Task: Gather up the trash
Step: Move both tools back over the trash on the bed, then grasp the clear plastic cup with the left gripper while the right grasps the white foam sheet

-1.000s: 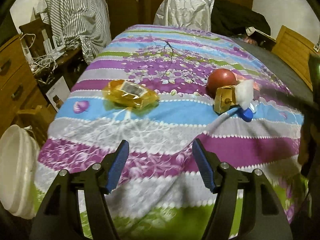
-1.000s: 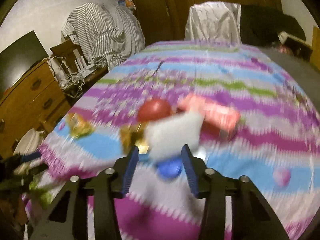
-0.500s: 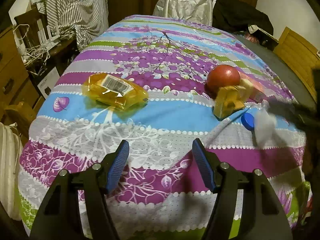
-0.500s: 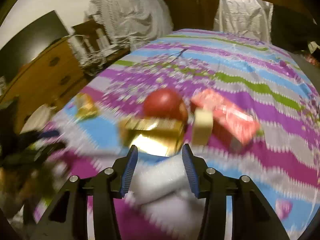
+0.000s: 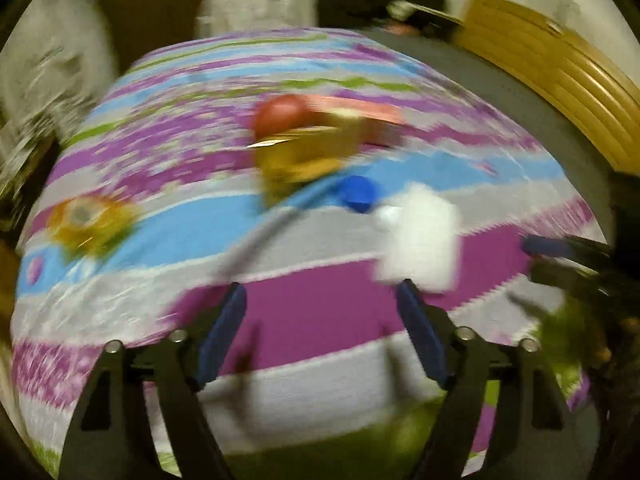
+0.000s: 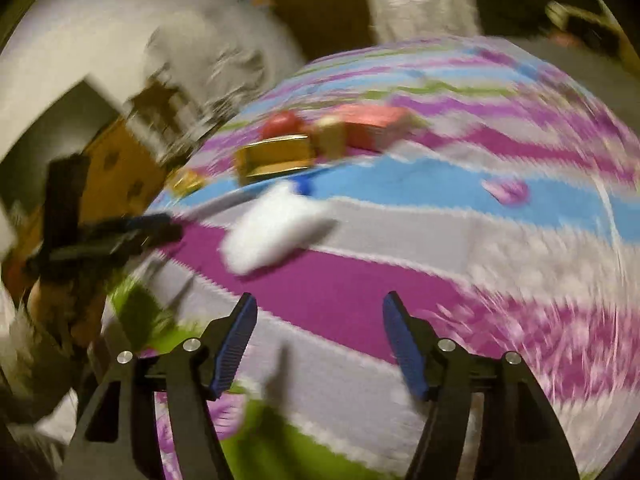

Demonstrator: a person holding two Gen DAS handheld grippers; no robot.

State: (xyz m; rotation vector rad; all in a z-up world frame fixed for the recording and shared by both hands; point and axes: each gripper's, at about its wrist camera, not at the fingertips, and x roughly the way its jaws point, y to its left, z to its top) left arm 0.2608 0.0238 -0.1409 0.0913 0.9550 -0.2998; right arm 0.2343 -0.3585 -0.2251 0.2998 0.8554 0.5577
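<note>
**White scrap lies loose on the bedspread, both grippers empty**

The right gripper (image 6: 316, 340) has its blue-padded jaws spreading apart with nothing between them, only the purple band of the striped floral bedspread (image 6: 500, 240) showing in the gap. The left gripper (image 5: 320, 328) is likewise widening and holds nothing; its right fingertip (image 5: 406, 292) sits just below the soft white rectangular scrap of padding or tissue (image 5: 420, 236), though blur hides whether they touch.

That white scrap (image 6: 276, 228) rests free on the bedspread, ahead of both grippers and just beside a small round blue plastic cap (image 5: 358, 192). In the right wrist view its long axis runs on a diagonal, low at the left end and rising to the right; in the left wrist view it looks more upright and boxy. Which end is which cannot be read through the smear.

Beyond it lie a shiny gold cardboard box (image 6: 276, 158), a red ball-like object (image 5: 282, 114), a pink flat packet (image 6: 372, 122) and, well apart to the left, a crumpled yellow transparent wrapper (image 5: 86, 220).

The step in hand looks like re-gripping the scrap. The next move probably calls for one gripper to straddle its short side and close gently, since it seems light and compressible.
</note>
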